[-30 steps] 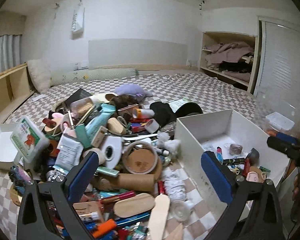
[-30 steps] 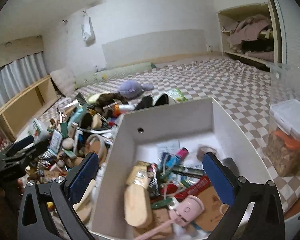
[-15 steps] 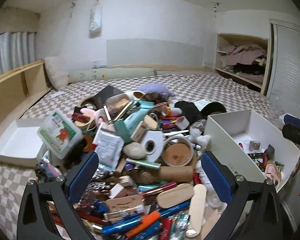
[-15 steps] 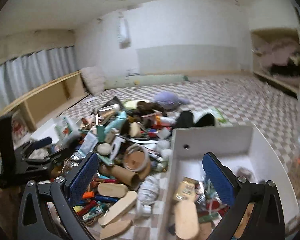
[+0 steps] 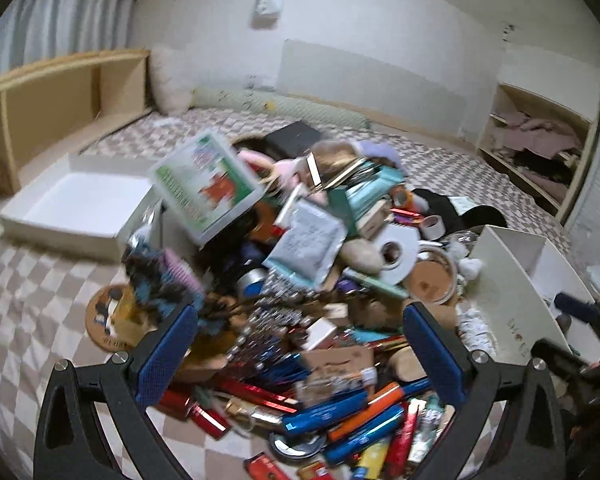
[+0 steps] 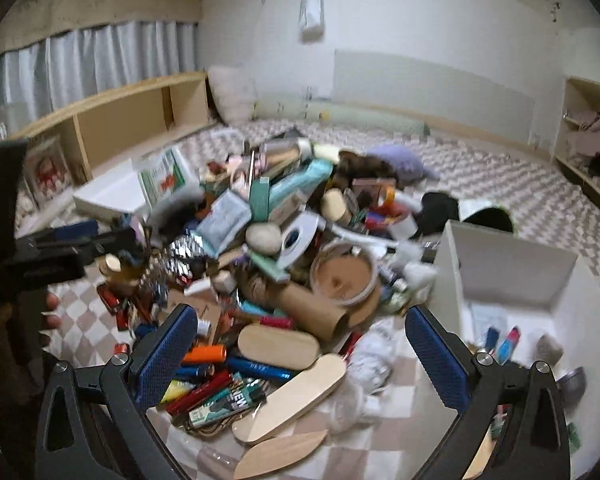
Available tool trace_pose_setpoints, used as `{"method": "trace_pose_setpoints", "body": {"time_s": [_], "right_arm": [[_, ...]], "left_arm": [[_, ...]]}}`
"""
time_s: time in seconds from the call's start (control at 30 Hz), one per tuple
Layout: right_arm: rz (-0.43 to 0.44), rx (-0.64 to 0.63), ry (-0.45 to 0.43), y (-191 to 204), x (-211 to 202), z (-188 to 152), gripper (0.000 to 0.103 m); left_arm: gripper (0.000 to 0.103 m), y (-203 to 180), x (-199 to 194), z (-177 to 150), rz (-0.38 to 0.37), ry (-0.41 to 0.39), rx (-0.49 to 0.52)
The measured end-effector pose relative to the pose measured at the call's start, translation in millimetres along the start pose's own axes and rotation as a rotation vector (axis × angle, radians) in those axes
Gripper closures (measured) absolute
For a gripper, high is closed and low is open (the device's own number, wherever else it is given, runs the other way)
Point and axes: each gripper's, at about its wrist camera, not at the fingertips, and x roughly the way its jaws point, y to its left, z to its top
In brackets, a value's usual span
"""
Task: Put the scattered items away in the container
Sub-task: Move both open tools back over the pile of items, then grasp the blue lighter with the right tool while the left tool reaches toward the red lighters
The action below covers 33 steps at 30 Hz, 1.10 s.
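White container (image 6: 512, 264) sits right of both spread, empty tools; left tool (image 5: 300, 344), right tool (image 6: 300, 340) over the pile (image 6: 284, 240).

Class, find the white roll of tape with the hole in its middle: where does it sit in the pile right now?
In the left wrist view, the white tape roll lies right of centre in the pile, between the grey foil pouch on its left and the round tan-lidded tin on its right.
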Motion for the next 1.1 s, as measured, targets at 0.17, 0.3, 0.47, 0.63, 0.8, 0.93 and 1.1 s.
{"method": "trace_pose_setpoints", "body": {"time_s": [0.17,0.3,0.47,0.63,0.8,0.93,1.1], "right_arm": [[-0.048,-0.036,0.082,13,31,-12,0.0],[-0.006,-0.016,0.131,17,51,-18,0.0],[0.071,0.016,0.162,33,67,-29,0.0],[0.175,0.069,0.136,56,72,-39,0.0],[0.247,0.069,0.099,82,74,-38,0.001],[0.26,0.061,0.106,98,83,-39,0.017],[0.257,0.078,0.138,113,99,-46,0.017]], "left_arm": [[0.0,23,13,-14,0.017,0.04,-0.075],[0.0,35,20,-24,0.029,0.046,-0.112],[0.0,51,21,-29,-0.003,0.026,-0.206],[0.0,57,21,-31,-0.004,0.015,-0.24],[0.0,64,20,-35,0.0,0.021,-0.274],[0.0,76,23,-38,-0.025,0.039,-0.341],[0.0,85,24,-41,-0.055,0.047,-0.392]]}}
